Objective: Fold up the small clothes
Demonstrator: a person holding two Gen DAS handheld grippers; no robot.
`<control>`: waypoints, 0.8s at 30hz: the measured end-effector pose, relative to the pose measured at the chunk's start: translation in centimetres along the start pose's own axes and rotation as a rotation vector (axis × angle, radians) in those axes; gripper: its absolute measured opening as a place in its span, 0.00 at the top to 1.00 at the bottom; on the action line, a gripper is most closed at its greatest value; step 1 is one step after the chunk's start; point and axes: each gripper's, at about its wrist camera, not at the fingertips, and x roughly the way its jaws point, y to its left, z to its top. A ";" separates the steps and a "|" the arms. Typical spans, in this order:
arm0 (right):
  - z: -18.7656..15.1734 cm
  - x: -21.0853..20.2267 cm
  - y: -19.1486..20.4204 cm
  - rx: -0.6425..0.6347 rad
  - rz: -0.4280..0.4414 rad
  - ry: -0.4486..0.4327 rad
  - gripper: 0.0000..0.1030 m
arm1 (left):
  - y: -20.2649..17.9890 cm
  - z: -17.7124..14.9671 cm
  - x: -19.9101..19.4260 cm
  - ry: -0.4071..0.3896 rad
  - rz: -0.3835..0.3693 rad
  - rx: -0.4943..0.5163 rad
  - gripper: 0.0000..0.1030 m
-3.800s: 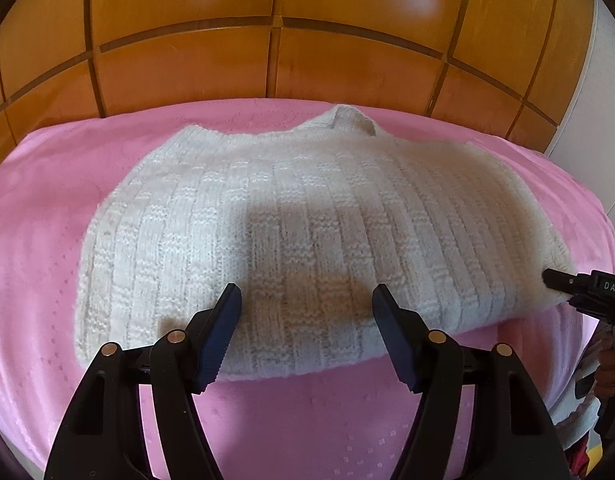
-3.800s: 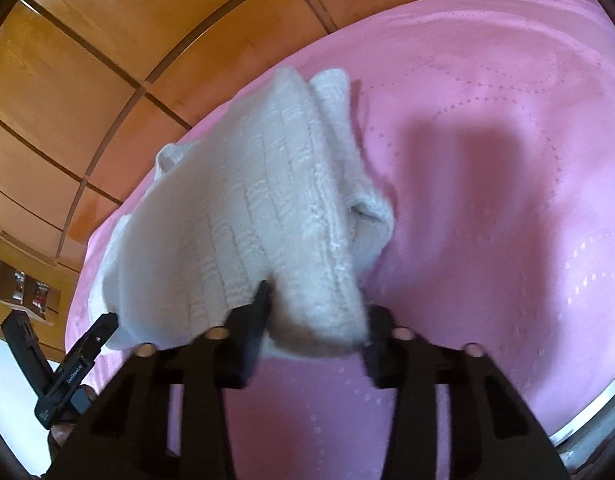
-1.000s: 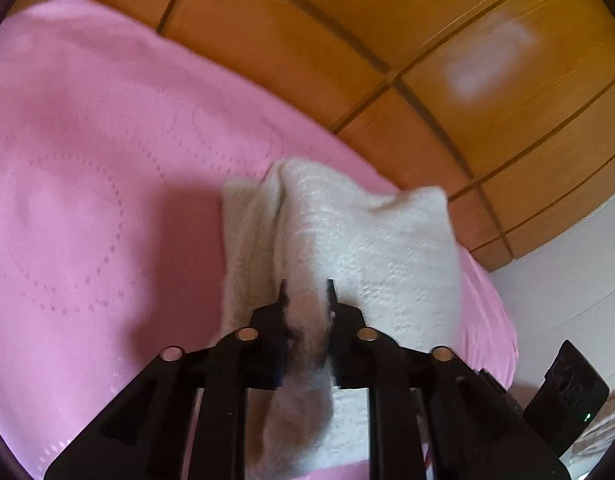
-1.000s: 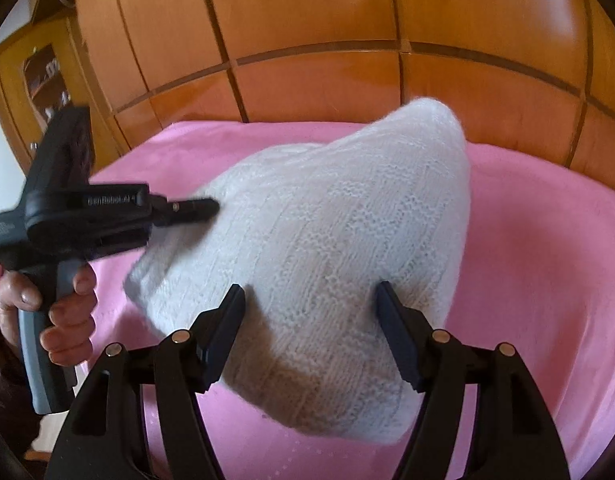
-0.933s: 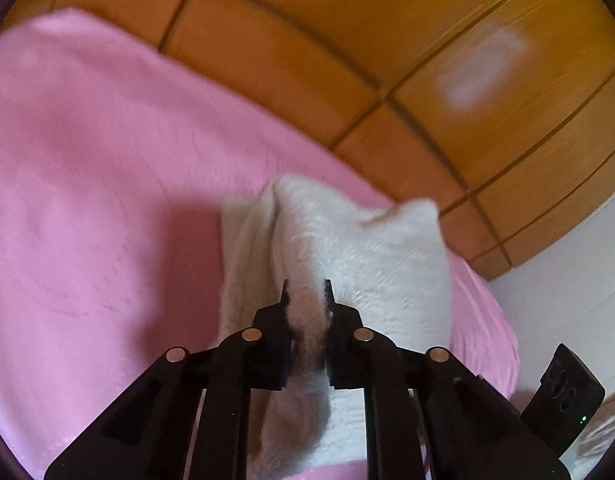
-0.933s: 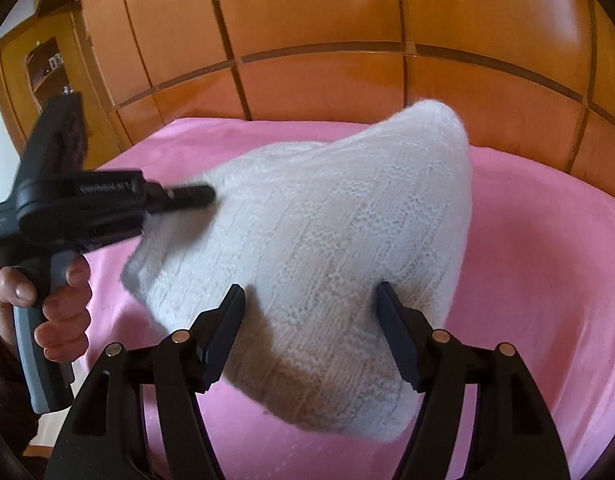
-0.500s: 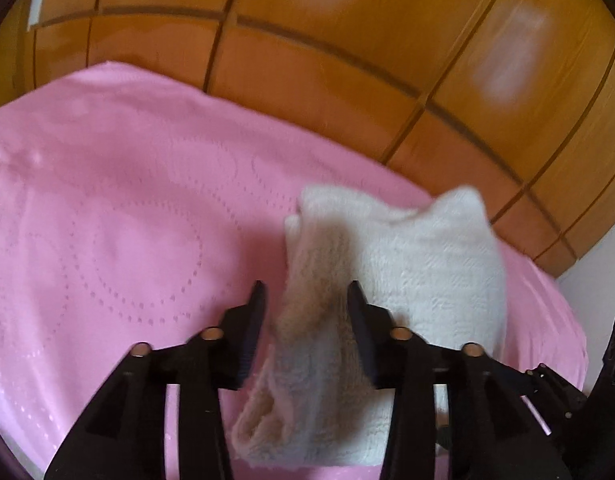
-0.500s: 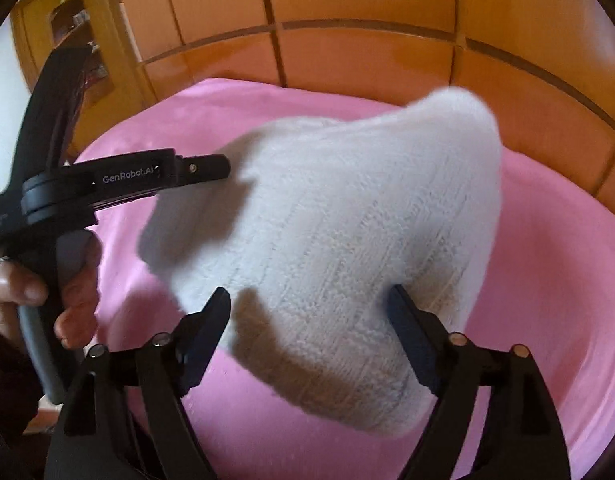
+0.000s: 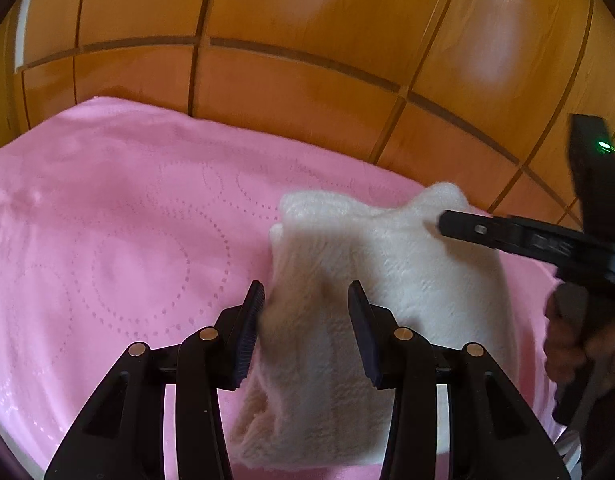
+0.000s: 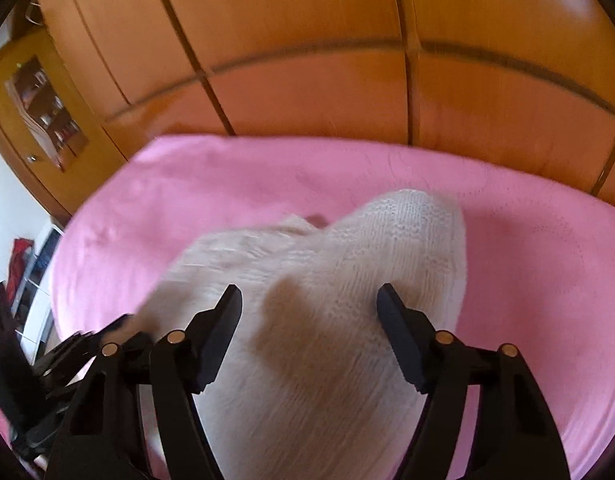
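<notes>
Left gripper (image 9: 305,300) jaws apart, nothing pinched; folded white knit sweater (image 9: 387,280) between and under them, long axis running 6 to 12 o'clock. Right gripper (image 10: 309,300) likewise spread, hovering over same bundle, approx centred. Sweater lying on pink blanket (image 9: 107,220), wood panel wall (image 9: 307,60) at 12. Left nearer the 6 o'clock hem, prob next pinch.

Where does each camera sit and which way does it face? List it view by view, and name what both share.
Left wrist: on the left gripper, looking past its open fingers at the white knit garment on the pink blanket; the right gripper and the hand holding it show at right.
Right wrist: on the right gripper, open, over the same garment; a blurred dark shape at lower left.
Shared: garment, blanket, wooden panels.
</notes>
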 end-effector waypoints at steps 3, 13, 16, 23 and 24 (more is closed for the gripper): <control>-0.3 1.3 -0.3 -0.015 -0.028 0.029 0.31 | 0.0 -0.3 0.5 0.017 0.003 0.008 0.58; -1.6 -1.3 -2.7 0.059 0.060 -0.094 0.11 | 0.2 -0.8 1.0 0.019 0.032 0.015 0.44; -3.2 -2.3 -5.0 0.136 0.103 -0.105 0.08 | 0.7 -0.9 1.2 0.026 0.027 0.007 0.37; -7.2 -0.1 -8.8 0.362 0.360 -0.021 0.04 | 4.2 -1.6 2.9 0.098 -0.116 -0.134 0.24; -7.4 0.4 -8.9 0.384 0.405 -0.003 0.04 | 4.7 -1.7 3.2 0.111 -0.149 -0.162 0.24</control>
